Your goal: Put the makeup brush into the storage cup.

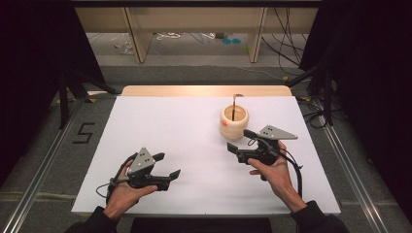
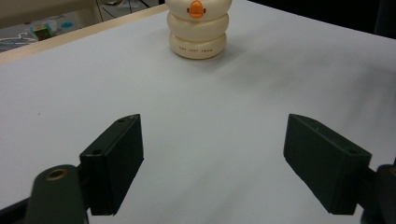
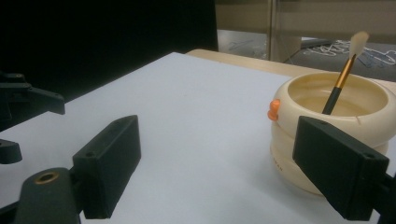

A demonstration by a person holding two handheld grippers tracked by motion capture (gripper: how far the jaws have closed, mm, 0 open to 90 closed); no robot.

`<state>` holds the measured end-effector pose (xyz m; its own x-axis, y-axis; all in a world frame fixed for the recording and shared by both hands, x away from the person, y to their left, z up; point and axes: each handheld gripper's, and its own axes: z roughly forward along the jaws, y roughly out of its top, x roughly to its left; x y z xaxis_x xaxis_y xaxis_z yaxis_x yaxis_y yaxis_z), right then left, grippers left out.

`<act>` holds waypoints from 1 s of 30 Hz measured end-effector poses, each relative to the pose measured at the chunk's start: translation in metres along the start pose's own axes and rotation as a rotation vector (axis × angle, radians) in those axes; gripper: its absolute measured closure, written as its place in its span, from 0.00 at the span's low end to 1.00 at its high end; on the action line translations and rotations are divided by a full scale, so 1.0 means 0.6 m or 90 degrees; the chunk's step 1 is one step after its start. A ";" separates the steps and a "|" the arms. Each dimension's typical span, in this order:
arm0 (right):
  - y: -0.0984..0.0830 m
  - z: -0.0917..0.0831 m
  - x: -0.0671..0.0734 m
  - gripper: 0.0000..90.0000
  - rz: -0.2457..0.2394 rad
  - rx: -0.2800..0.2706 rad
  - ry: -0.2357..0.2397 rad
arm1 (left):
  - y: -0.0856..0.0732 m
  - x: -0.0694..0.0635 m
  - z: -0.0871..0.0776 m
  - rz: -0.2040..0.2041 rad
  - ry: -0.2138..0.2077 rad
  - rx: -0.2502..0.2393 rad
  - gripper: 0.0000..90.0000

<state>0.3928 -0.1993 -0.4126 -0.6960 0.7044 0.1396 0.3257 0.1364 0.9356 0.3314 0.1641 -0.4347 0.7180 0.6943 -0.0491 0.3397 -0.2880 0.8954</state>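
1. Cream holder (image 1: 234, 122), a ribbed round pot with an orange knob on its side, stands on the right half of the white desk (image 1: 184, 145), towards the far edge.
2. A brush (image 3: 343, 77) leans inside the holder, bristles up.
3. The right tool (image 1: 239, 141) sits just beside the holder on its near side, jaws wide apart, holding nothing.
4. The left tool (image 1: 167, 166) hovers near the desk's front left, well apart from the holder, jaws also spread wide and empty.
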 end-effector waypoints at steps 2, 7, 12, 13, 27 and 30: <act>-0.002 -0.001 0.002 0.18 0.004 0.000 0.007 | 0.000 0.000 0.000 0.000 0.000 -0.001 0.22; -0.007 -0.004 0.004 0.18 0.002 0.003 0.002 | 0.001 0.000 -0.001 0.000 0.003 0.000 0.22; -0.015 -0.008 0.009 0.18 0.013 0.005 0.013 | 0.001 0.001 0.000 0.013 -0.001 -0.002 0.22; -0.016 -0.009 0.009 0.18 0.012 0.005 0.013 | 0.001 0.000 0.000 0.005 0.000 -0.002 0.22; -0.031 -0.032 0.022 0.18 0.008 0.018 0.012 | 0.000 0.000 0.000 -0.001 -0.001 -0.001 0.22; -0.034 -0.036 0.023 0.18 0.013 0.012 0.015 | 0.000 0.000 0.000 -0.002 0.000 -0.002 0.22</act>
<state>0.3627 -0.2073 -0.4231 -0.7042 0.6904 0.1660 0.3517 0.1359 0.9262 0.3317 0.1640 -0.4347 0.7171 0.6951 -0.0514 0.3399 -0.2844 0.8964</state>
